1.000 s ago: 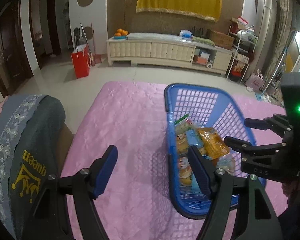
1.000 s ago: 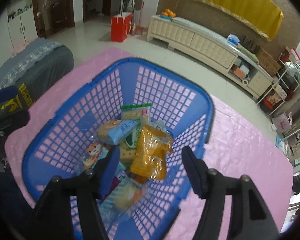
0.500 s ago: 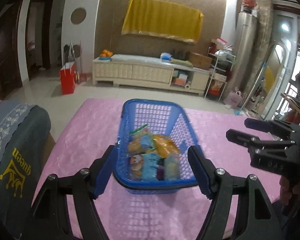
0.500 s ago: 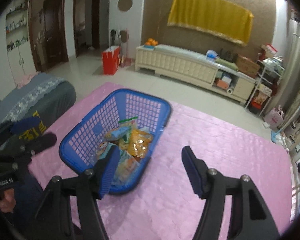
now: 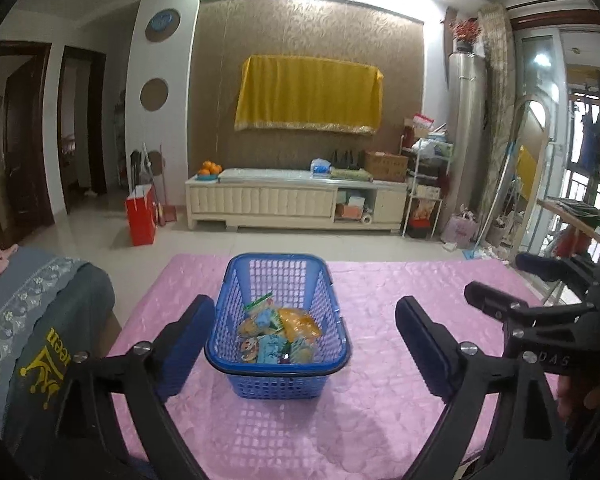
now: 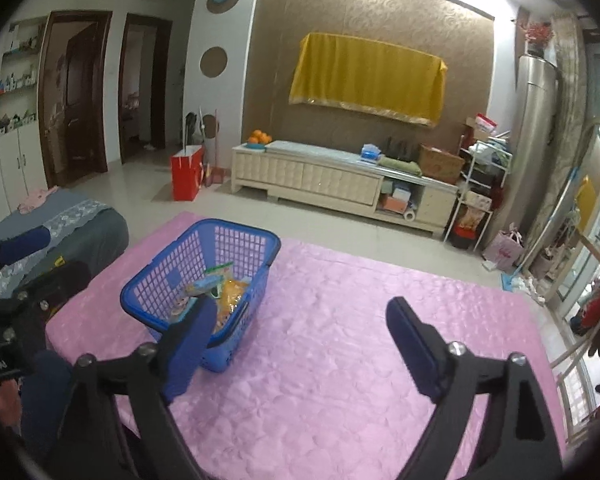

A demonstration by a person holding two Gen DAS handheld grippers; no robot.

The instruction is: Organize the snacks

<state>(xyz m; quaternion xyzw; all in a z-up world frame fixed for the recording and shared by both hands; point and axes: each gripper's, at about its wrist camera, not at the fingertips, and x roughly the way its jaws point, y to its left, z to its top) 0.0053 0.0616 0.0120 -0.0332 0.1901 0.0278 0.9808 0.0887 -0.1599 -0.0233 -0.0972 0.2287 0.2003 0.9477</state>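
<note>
The pink-covered table (image 5: 380, 400) carried the blue basket (image 5: 278, 380) near its left edge, snack packets (image 5: 278, 336) heaped inside. Both grippers had drawn back from it, their jaws just opening wide, nothing between them; the sorting looked finished. The left gripper (image 5: 304, 340) framed the basket head-on. Only the right gripper (image 6: 300, 340) view showed the bare right half of the table.

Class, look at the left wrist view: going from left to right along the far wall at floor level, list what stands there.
Red paper bag → cream low cabinet → white wire shelf rack → pink bag.
</note>
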